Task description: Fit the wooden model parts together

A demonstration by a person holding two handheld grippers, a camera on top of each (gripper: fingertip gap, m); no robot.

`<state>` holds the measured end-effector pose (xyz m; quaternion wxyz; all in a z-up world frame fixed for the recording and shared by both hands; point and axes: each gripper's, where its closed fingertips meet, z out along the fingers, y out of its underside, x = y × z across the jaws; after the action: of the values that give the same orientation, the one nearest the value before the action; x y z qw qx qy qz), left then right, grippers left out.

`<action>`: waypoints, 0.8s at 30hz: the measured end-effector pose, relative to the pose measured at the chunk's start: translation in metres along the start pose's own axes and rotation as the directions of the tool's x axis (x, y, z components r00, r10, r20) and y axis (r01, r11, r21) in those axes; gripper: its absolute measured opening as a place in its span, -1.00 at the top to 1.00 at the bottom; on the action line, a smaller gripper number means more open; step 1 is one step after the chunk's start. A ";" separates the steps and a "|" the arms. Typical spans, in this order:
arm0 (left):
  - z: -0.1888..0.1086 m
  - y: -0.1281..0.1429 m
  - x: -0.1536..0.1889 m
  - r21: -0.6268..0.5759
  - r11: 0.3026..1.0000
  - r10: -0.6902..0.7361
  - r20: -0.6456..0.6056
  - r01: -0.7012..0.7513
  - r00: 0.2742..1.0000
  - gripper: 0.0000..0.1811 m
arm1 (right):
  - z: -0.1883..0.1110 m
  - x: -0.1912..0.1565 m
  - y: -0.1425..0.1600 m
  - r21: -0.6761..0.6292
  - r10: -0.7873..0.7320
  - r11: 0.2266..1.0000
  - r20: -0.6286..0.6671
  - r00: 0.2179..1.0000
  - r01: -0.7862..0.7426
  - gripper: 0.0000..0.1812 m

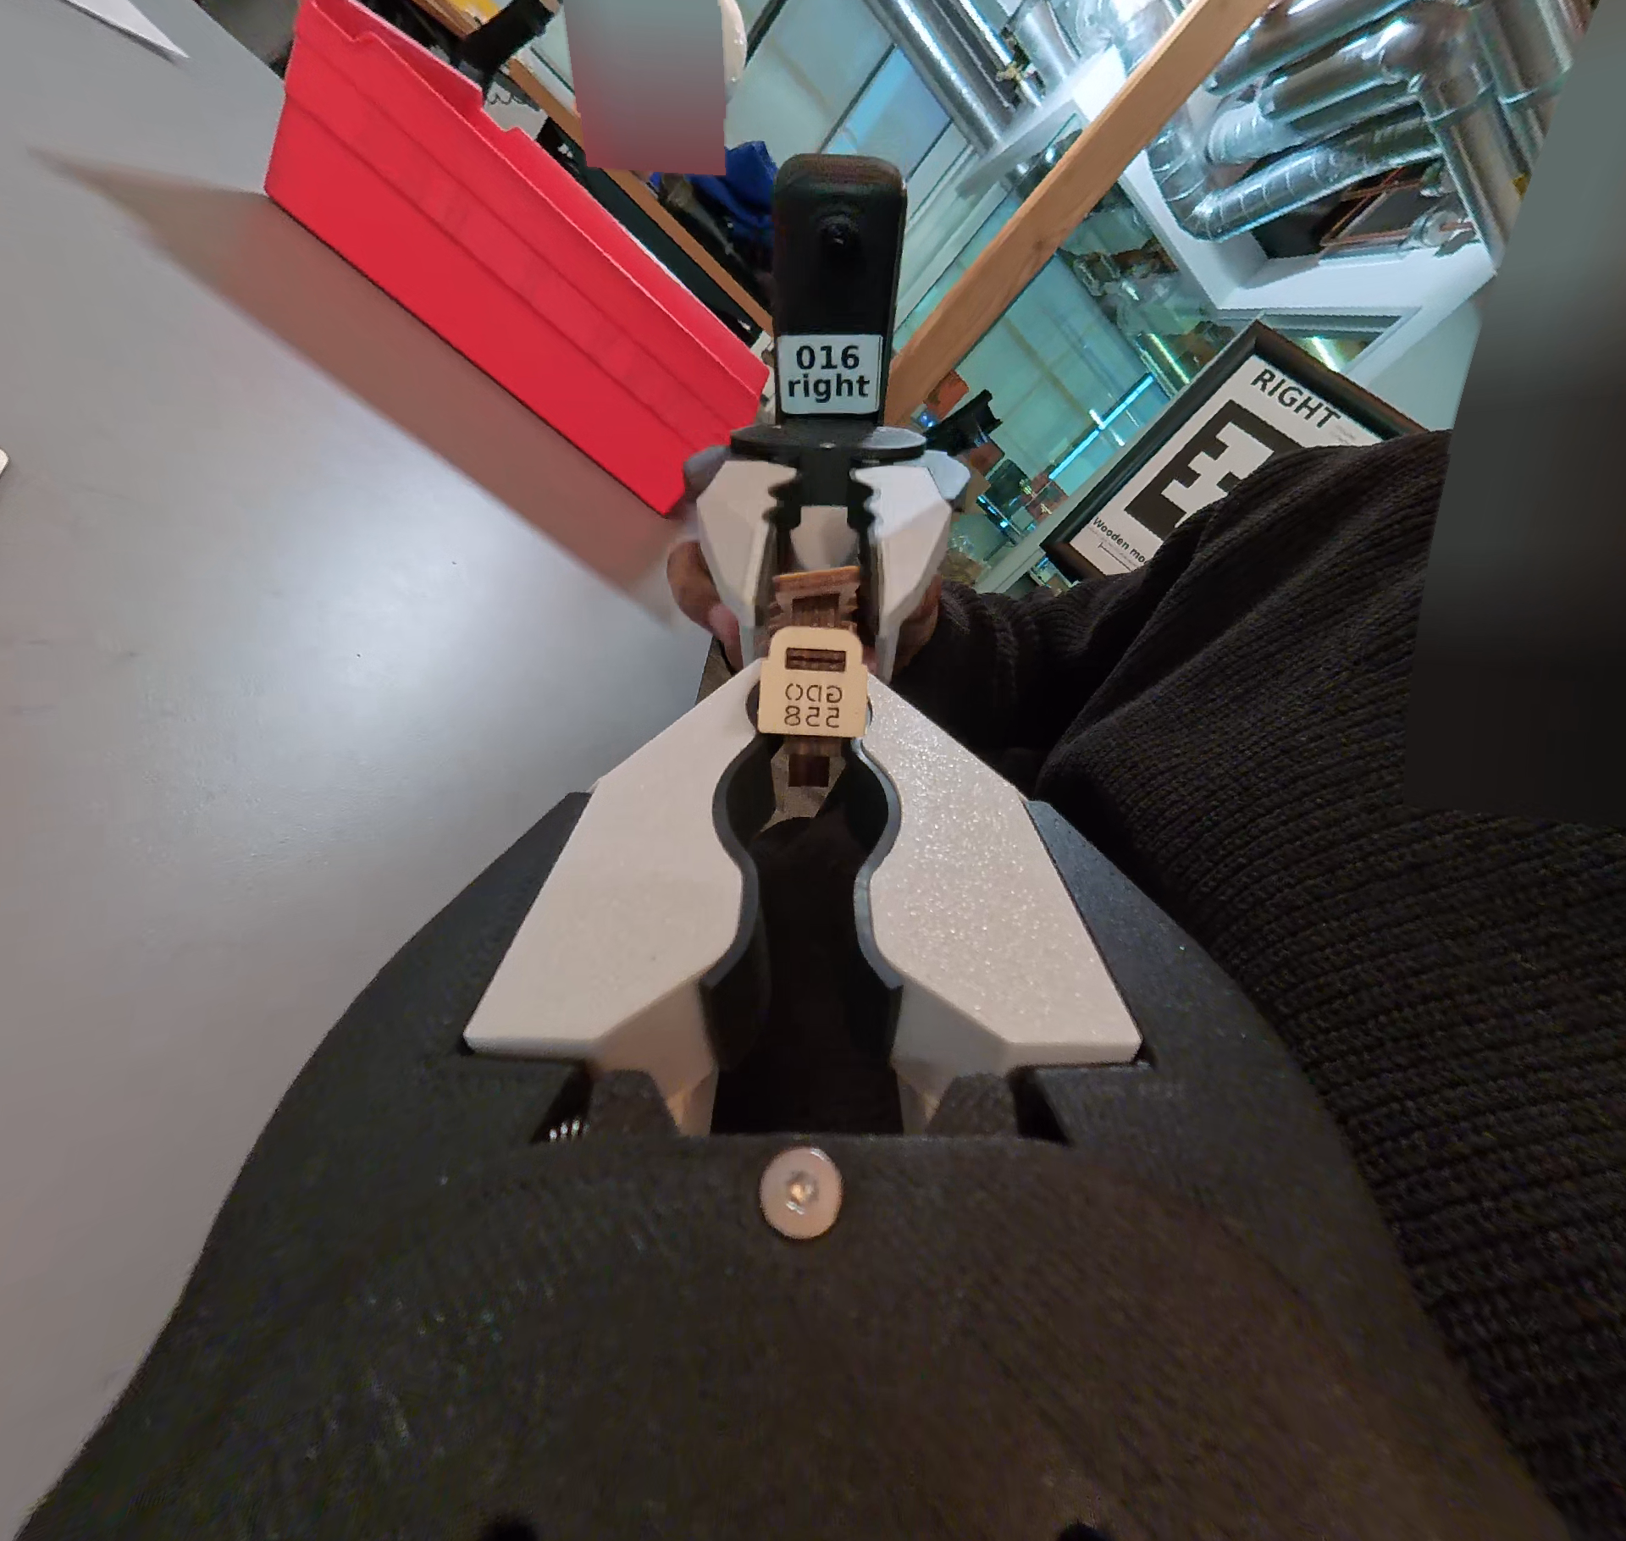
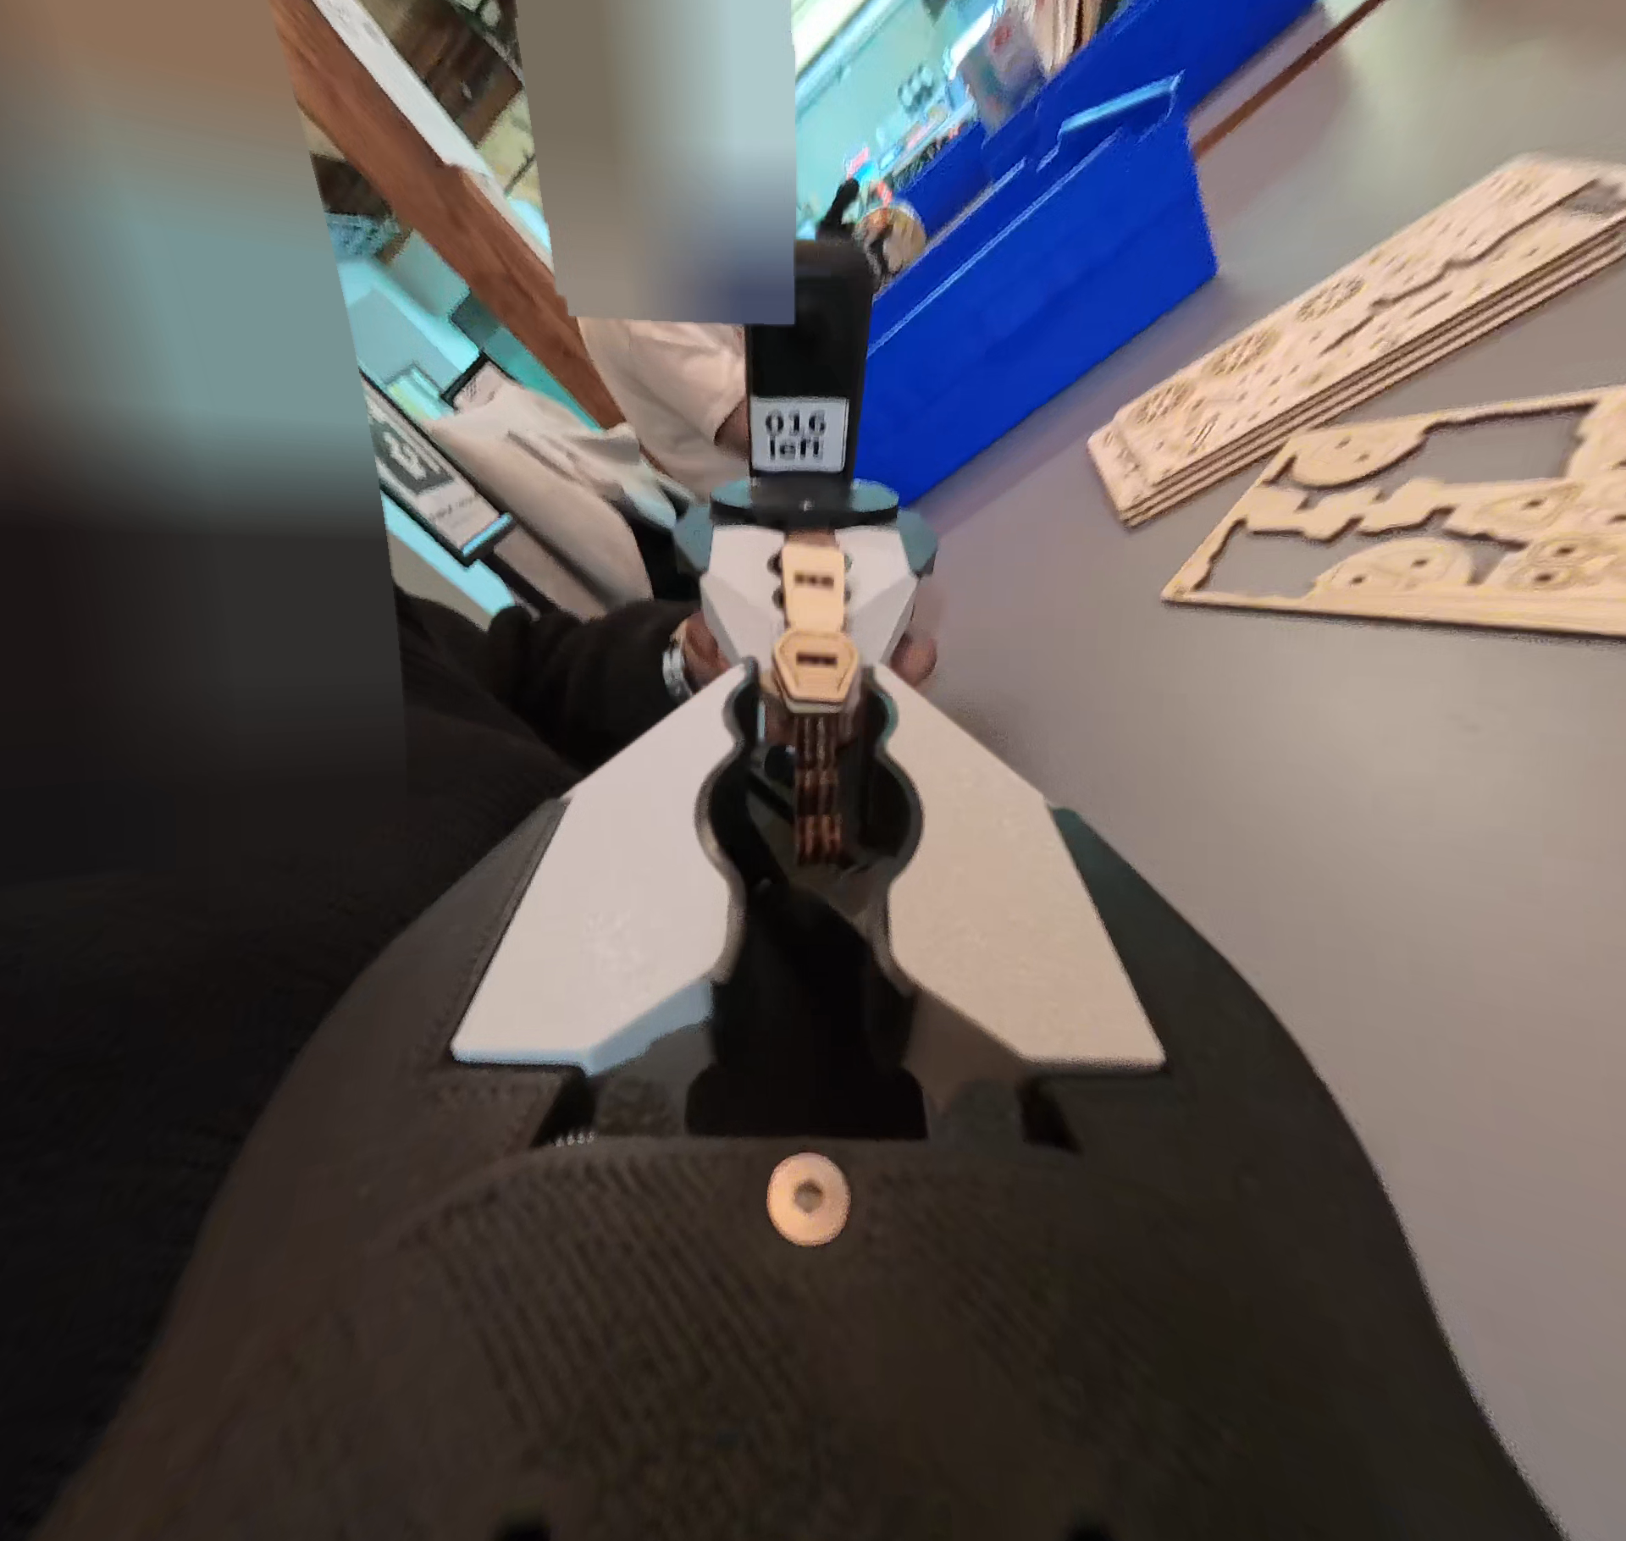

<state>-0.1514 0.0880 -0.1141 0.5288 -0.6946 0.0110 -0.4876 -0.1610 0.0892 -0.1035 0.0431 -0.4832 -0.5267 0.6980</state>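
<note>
While my left tool point(image 1: 814, 707) and right tool point(image 2: 814, 689) each pinch a wooden part point(image 1: 811, 694), only the right view shows wooden sheets point(image 2: 1373, 373); only the left shows a red bin point(image 1: 493, 267).

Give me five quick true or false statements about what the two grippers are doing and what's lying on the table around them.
1. The left gripper is shut on a pale wooden piece. True.
2. The right gripper is open and holds nothing. False: it is shut on a layered wooden part.
3. The two grippers face each other, tips close together. True: each view shows the other gripper just beyond its own fingertips.
4. The red bin stands on the floor. False: it stands on the grey table.
5. The cut wooden sheets lie inside the blue bin. False: they lie flat on the table beside it.
</note>
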 end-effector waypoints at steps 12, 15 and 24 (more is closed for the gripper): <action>-0.001 -0.002 -0.002 0.017 1.000 -0.019 0.002 0.019 1.000 0.93 | 0.001 0.002 0.002 -0.001 0.040 0.999 0.012 0.999 -0.040 0.77; -0.001 -0.002 -0.002 0.019 0.999 -0.027 -0.001 0.027 1.000 0.93 | 0.004 0.003 0.005 0.000 0.070 0.998 0.019 0.997 -0.070 0.81; -0.003 -0.003 -0.012 0.031 0.996 -0.081 0.028 0.080 0.996 0.93 | 0.001 0.010 0.007 -0.016 0.127 0.992 0.025 0.992 -0.127 0.62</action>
<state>-0.1611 0.0930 -0.1200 0.5188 -0.6938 -0.0321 -0.4984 -0.1638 0.0905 -0.1155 -0.0117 -0.5071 -0.5002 0.7018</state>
